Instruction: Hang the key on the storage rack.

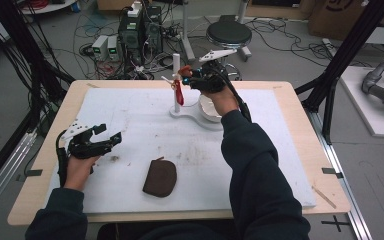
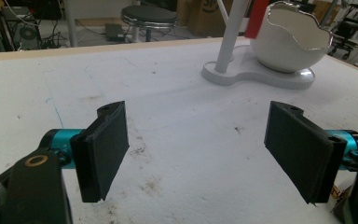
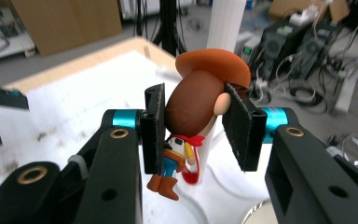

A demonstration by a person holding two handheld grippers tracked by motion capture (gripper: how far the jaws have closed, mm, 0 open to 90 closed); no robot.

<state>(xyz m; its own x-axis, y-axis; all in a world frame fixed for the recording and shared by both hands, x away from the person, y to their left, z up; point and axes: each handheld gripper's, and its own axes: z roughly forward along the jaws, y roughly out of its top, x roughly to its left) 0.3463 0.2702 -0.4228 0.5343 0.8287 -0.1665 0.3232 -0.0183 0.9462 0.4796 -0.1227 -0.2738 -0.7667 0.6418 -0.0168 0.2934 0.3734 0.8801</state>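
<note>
The bench [image 1: 130,125] carries a white stand [image 1: 176,82] with a bowl [image 2: 289,42] at the far centre. The right claw [image 3: 193,121] grasps a cowboy doll [image 3: 200,107] by its head beside the stand's post, seemingly to hang it. The left claw [image 2: 196,149] rests released, near left, clear of the work.

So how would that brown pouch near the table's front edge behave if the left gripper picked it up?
The brown pouch lies flat and looks soft, so it would probably sag. It seems light and unlikely to roll. The left gripper, open, might need an edge pinch.
</note>
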